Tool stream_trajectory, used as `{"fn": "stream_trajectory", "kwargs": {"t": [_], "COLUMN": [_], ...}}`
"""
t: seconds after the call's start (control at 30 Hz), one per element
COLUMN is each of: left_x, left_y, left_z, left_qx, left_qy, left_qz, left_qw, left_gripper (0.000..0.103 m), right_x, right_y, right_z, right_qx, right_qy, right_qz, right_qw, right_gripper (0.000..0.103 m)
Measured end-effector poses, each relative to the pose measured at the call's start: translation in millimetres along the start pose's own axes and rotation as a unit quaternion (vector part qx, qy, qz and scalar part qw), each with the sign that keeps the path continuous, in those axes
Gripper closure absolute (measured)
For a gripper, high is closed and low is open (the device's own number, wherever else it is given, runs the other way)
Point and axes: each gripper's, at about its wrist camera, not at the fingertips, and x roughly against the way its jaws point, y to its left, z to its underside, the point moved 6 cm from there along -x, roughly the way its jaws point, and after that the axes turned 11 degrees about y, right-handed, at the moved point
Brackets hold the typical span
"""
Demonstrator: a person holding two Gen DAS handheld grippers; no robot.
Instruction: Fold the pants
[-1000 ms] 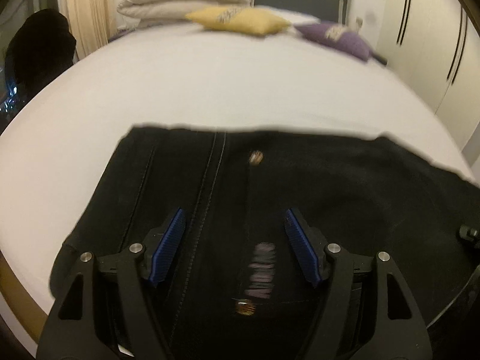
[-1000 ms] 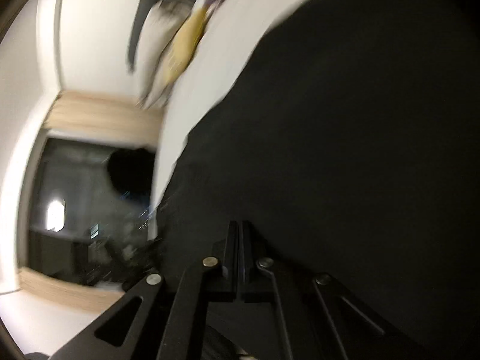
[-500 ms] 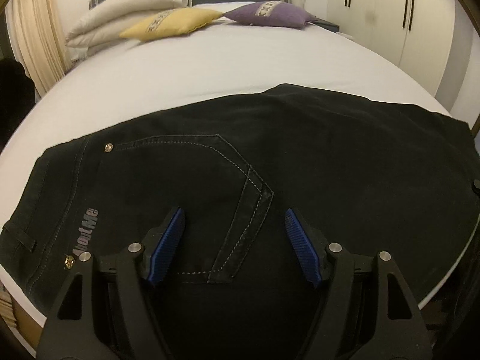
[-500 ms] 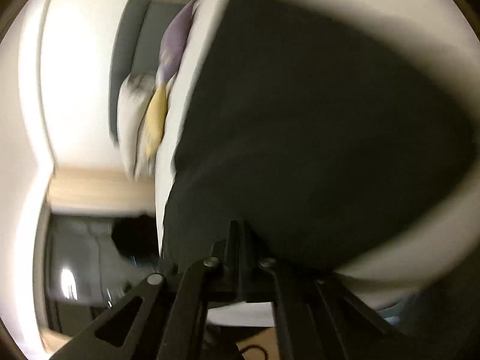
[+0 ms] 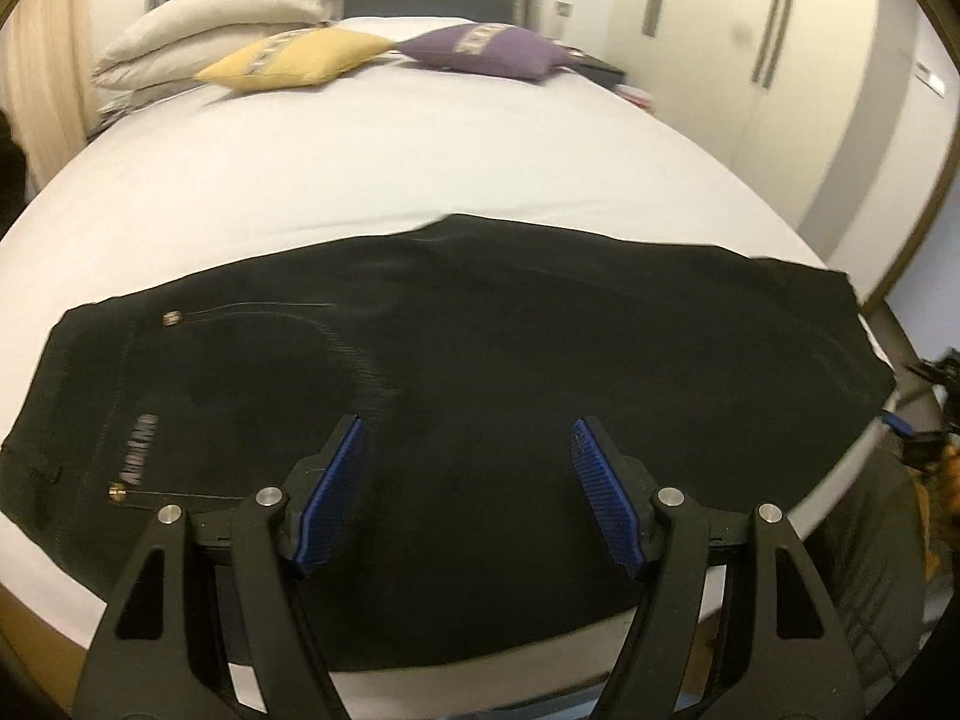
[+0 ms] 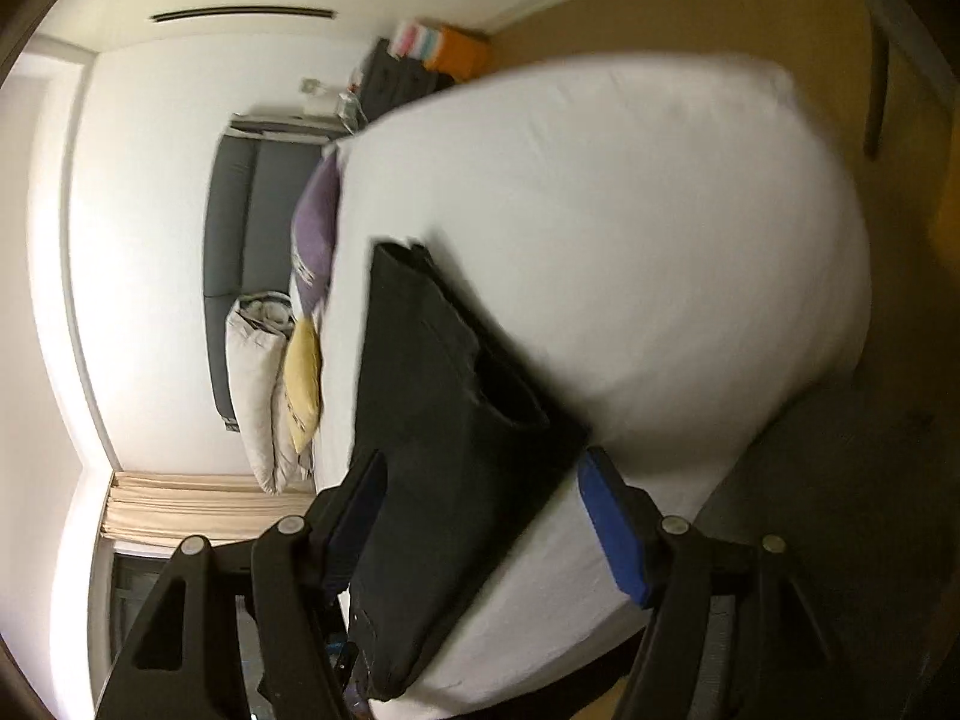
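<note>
Left black plastic two-finger gripper, ribbed blue rubber pads, silver screws, triangular cut-outs, right black plastic two-finger gripper alike, blue pads

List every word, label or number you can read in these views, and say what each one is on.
Grey lettering on the black pants near the pocket: too blurred to read with confidence.
Patterned bands on the yellow cushion and purple cushion: too small to tell whether they hold any text.
Right wrist view: no readable text.
</note>
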Motion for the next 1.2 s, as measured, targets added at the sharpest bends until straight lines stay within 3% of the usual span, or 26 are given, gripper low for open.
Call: {"fn": "stream_trajectory", "kwargs": {"t": [0.17,0.3,0.4,0.63,0.83,1.03,1.2], "left_x": [5.3,7.1,14.1,15.8,13.5,12.7,12.1], "left_y": [-22.7,-31.4,-36.6,-31.8,-35.5,-36.0,-34.5], "left_z": [4.1,3.8,4.5,8.9,9.2,11.5,12.9], "left_qx": [-0.012,-0.013,-0.017,-0.009,-0.012,-0.019,-0.02], "left_qy": [0.001,0.002,-0.004,-0.001,0.002,0.006,0.01], "left_qz": [0.014,0.02,0.023,0.027,0.032,0.034,0.033], "left_qw": [0.9998,0.9997,0.9996,0.9996,0.9994,0.9992,0.9992], "left_gripper": [0.034,0.034,0.034,0.034,0.034,0.034,0.034], "right_x": [16.5,19.0,23.7,32.8,31.3,34.5,38.5], "right_y": [-5.4,-9.1,-12.2,-22.9,-26.6,-27.4,-19.9], "right_z": [8.7,15.2,16.4,12.9,9.5,12.2,15.7], "right_qx": [-0.025,-0.033,-0.046,-0.086,-0.097,-0.094,-0.073], "right_qy": [0.0,0.025,0.024,0.013,-0.001,-0.007,-0.022], "right_qz": [-0.006,0.032,0.026,-0.062,-0.111,-0.156,-0.194], "right_qw": [1.0,0.999,0.998,0.994,0.989,0.983,0.978], "right_gripper": [0.041,0.044,0.042,0.041,0.042,0.057,0.057]}}
